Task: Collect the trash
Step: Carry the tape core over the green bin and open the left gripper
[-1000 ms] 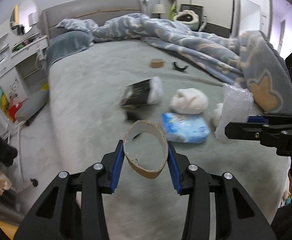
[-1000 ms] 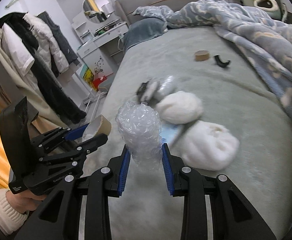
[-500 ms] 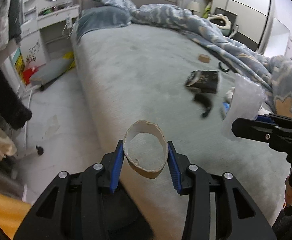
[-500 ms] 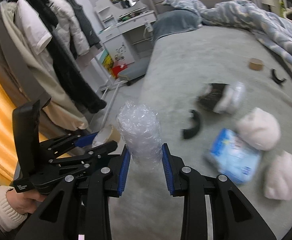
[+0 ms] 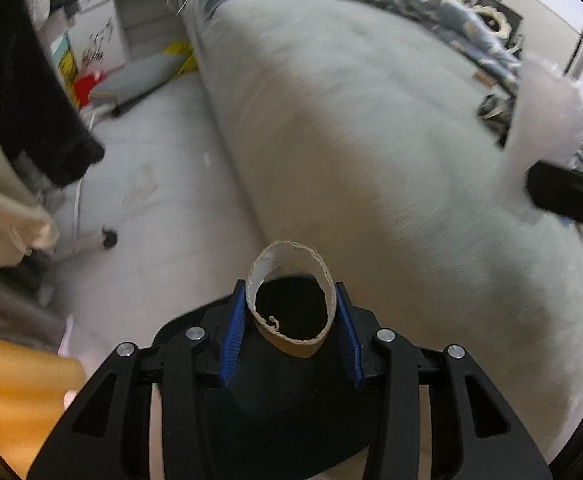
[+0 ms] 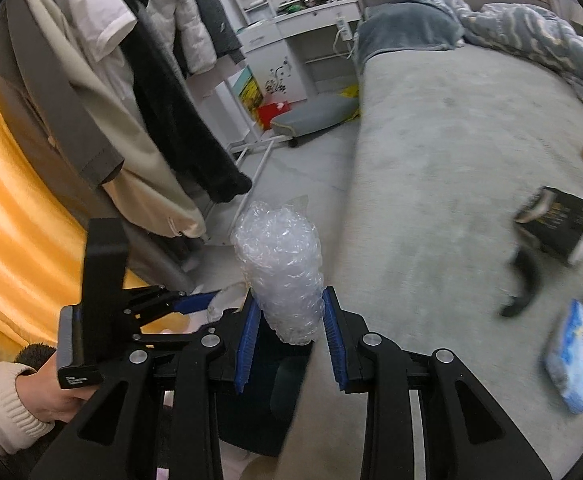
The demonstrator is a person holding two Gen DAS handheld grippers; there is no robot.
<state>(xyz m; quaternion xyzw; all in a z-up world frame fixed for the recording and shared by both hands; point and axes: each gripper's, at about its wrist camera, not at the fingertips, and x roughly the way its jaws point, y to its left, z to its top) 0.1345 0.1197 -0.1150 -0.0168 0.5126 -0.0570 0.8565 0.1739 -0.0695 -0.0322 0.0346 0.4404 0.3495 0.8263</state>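
Left wrist view: our left gripper (image 5: 291, 316) clamps a cardboard ring (image 5: 291, 300) above a dark bin (image 5: 287, 400) beside the bed edge (image 5: 243, 184); open floor (image 5: 151, 168) lies left. Right wrist view: our right gripper (image 6: 289, 320) pinches a bubble-wrap wad (image 6: 279, 268) over the bin (image 6: 263, 392)

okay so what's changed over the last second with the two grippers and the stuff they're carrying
Both grippers swung away from the middle of the bed to its near corner, now over a dark bin on the floor. Unchanged: the left gripper still clamps the cardboard ring, the right gripper the wad of bubble wrap. Nothing was released.
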